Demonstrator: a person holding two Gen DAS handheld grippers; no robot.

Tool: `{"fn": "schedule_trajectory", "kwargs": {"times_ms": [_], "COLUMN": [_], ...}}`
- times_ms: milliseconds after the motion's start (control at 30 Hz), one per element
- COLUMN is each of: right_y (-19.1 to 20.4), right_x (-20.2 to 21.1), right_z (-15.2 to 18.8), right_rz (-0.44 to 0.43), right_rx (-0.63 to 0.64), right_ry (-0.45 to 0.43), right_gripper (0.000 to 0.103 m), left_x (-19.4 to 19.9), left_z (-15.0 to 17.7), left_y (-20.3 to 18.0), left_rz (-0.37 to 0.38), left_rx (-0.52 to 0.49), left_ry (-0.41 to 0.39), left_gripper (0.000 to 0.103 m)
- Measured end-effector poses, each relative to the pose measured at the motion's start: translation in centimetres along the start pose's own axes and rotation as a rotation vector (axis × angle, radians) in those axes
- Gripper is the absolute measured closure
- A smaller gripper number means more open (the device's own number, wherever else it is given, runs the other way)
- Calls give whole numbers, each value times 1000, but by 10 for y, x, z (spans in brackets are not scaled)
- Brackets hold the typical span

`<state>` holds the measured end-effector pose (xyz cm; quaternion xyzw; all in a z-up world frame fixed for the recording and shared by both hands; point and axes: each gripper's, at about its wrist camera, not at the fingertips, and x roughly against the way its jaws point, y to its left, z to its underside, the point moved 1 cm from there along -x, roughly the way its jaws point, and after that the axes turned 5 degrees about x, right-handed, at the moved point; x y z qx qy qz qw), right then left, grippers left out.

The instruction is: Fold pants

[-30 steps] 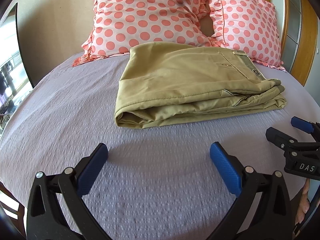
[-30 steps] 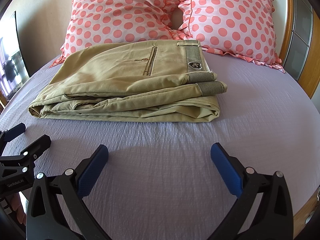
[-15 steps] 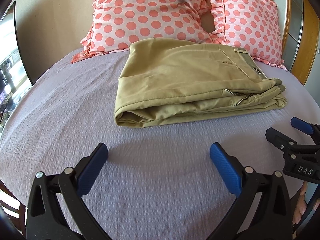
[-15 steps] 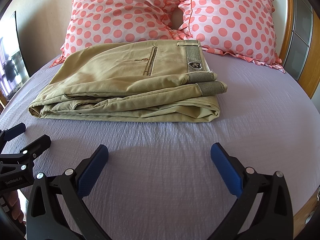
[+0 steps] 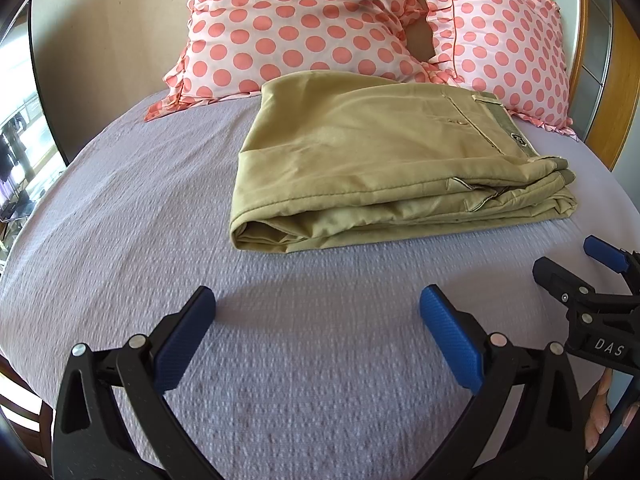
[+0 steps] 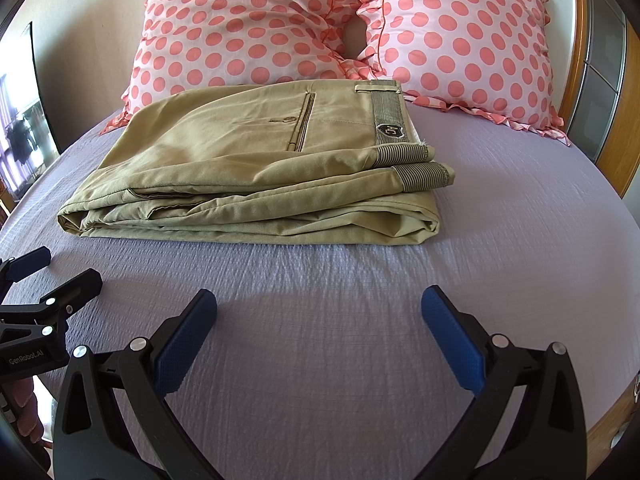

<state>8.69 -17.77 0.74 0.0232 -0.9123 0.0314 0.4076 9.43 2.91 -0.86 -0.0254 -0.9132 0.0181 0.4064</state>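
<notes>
Khaki pants [image 5: 384, 160] lie folded in a flat stack on the lilac bed sheet [image 5: 120, 240], waistband to the right. They also show in the right wrist view [image 6: 256, 172]. My left gripper [image 5: 318, 320] is open and empty, above the sheet short of the pants' near edge. My right gripper [image 6: 320, 320] is open and empty too, also short of the pants. The right gripper shows at the right edge of the left wrist view [image 5: 580, 276], and the left gripper at the left edge of the right wrist view [image 6: 48, 276].
Two pink pillows with coral dots [image 6: 248, 24] [image 6: 464, 36] lean against the headboard behind the pants. A wooden bed frame [image 6: 628, 112] runs along the right side. A window [image 5: 16, 152] is at the far left.
The left wrist view has shifted slightly, so the pants sit a little higher and more to the right in it. The right gripper and the pants have not moved.
</notes>
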Motion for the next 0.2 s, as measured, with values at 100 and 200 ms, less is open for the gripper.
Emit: {"fn": "schedule_trajectory", "kwargs": {"times_ms": [100, 200], "right_y": [0, 0], "right_x": [0, 0], "right_z": [0, 0], "right_rz": [0, 0], "right_rx": [0, 0], "right_ry": [0, 0], "right_gripper": [1, 1], "left_x": [0, 1], "left_z": [0, 0], "left_y": [0, 0], "left_rz": [0, 0], "left_rx": [0, -1], "left_ry": [-1, -5], "left_gripper": [2, 2]}}
